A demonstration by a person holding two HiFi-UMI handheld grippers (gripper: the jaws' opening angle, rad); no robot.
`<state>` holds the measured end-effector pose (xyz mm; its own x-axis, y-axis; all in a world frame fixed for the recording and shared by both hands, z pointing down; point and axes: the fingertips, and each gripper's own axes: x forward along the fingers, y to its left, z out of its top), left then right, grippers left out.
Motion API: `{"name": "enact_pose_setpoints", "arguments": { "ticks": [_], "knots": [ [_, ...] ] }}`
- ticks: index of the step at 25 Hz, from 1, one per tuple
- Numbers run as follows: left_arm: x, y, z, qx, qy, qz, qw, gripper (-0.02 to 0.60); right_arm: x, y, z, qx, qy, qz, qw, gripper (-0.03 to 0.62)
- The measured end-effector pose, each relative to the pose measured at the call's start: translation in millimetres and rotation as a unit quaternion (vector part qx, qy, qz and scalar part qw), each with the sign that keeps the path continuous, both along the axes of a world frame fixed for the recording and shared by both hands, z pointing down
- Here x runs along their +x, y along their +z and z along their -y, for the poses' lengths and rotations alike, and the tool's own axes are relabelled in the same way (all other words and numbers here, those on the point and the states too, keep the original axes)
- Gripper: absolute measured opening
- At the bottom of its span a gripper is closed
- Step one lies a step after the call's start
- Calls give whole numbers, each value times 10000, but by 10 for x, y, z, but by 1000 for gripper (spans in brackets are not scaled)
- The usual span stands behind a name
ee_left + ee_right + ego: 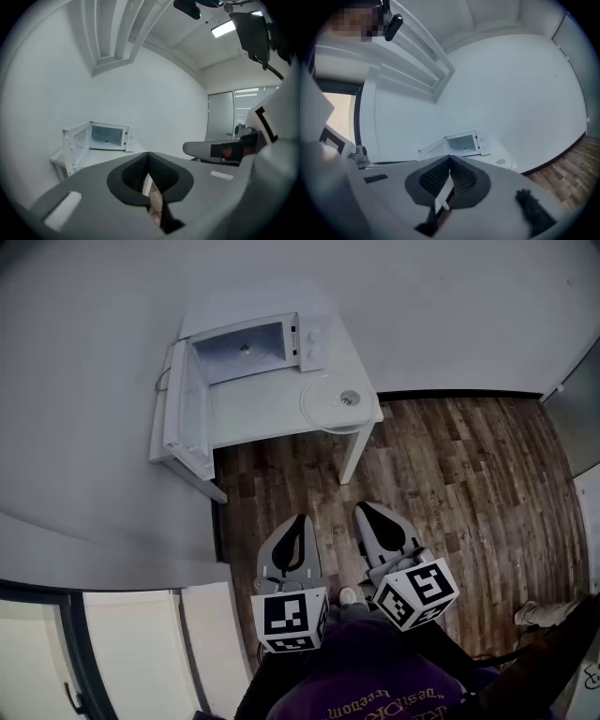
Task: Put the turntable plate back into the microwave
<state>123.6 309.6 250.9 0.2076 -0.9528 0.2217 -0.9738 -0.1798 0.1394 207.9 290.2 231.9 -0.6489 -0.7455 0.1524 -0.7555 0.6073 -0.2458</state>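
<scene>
The white microwave [258, 348] is seen at the back edge of the white desk [262, 413], its door [183, 409] swung wide open to the left, past the desk's left edge. Its cavity is seen lit and bare. The clear turntable plate [328, 409] is found lying flat at the desk's front right corner, just in front of the microwave's control panel, with its rim reaching the front edge. A small grey round piece [350, 397] is seen on the plate, near its middle.

Both tools are held side by side over the wooden floor [450, 474], well apart from the desk and pointed towards it. The left tool [299, 520] is seen with its jaws fully together and nothing gripped. The right tool [362, 510] is likewise fully closed and empty.
</scene>
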Motion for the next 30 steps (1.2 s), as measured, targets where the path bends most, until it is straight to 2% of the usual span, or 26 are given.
{"name": "enact_pose_setpoints", "arguments": {
  "ticks": [5,12,16,19,25,30],
  "knots": [
    [-34,109,1,18,141,-71,9999,5,-152,148,-44,-106,-160,-50,9998,9],
    [32,225,102,116,480,-225,9985,5,-121,396,86,-441,111,-117,9989,9],
    [99,161,325,507,658,-289,9961,10,-94,509,370,-491,223,-217,9983,9],
    [162,158,590,621,741,-422,9944,11,-94,585,669,-552,147,-206,9982,9],
    [297,388,1304,246,855,-427,9951,5,-113,727,1362,-644,-163,-322,9973,9],
    [367,527,1954,97,661,-202,9976,6,-16,763,1952,-754,-481,-304,9955,9]
  ]
}}
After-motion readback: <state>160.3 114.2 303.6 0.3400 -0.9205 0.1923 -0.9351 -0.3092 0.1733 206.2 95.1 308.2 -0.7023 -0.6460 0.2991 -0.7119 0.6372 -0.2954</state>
